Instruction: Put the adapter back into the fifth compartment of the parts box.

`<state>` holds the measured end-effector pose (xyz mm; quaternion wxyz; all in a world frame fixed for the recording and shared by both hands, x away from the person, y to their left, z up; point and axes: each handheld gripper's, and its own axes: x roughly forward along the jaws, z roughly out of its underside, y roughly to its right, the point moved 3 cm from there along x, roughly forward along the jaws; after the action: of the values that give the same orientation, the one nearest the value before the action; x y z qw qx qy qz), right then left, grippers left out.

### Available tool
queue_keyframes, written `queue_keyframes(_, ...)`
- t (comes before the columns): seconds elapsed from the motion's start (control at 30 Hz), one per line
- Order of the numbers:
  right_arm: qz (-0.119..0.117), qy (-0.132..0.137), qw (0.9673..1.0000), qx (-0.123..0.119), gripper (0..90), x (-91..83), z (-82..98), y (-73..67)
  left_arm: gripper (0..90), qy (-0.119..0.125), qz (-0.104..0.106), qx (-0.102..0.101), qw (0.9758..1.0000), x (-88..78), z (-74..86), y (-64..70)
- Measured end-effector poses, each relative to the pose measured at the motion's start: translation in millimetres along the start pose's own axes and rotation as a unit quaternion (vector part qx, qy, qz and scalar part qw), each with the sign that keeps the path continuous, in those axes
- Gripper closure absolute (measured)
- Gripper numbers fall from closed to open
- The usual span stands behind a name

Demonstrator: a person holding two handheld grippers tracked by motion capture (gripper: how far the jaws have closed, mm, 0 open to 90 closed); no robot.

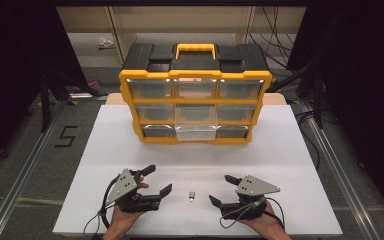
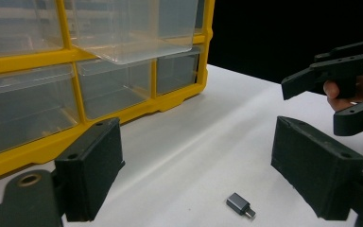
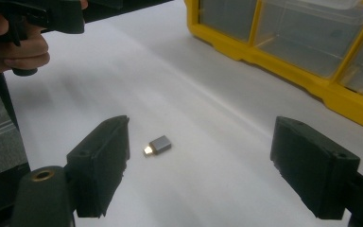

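Left gripper [image 1: 158,179] and right gripper [image 1: 223,188] gape, flanking adapter [image 1: 192,196].

In the left gripper view the yellow drawer cabinet [image 2: 94,71] runs off the top and left edges, and the right gripper [image 2: 345,90], beyond the right-hand jaw, is cut by the right edge. Between the jaws, the small grey adapter [image 2: 240,205] is too small to make out its connector type. Drawer contents cannot be told through the cloudy fronts.
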<state>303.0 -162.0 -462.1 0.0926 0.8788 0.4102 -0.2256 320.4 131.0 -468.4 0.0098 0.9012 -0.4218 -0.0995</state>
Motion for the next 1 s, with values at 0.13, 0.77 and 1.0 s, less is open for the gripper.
queue_keyframes(0.13, -0.003, -0.006, 1.0000, -0.002, 21.2, 3.7, -1.2, -1.1, 16.8, 0.001, 0.001, -0.002, 1.0000, -0.2, -0.2, 0.3)
queue_keyframes(0.77, -0.014, -0.032, 0.9993, -0.015, 21.4, 27.8, -16.0, -5.9, 17.1, 0.010, 0.006, -0.017, 0.9998, -0.7, -1.2, -0.8)
queue_keyframes(1.0, -0.010, -0.052, 0.9985, -0.013, 21.7, 37.0, -18.3, -4.4, 17.2, 0.010, 0.003, -0.013, 0.9999, -0.6, -1.0, -0.9)
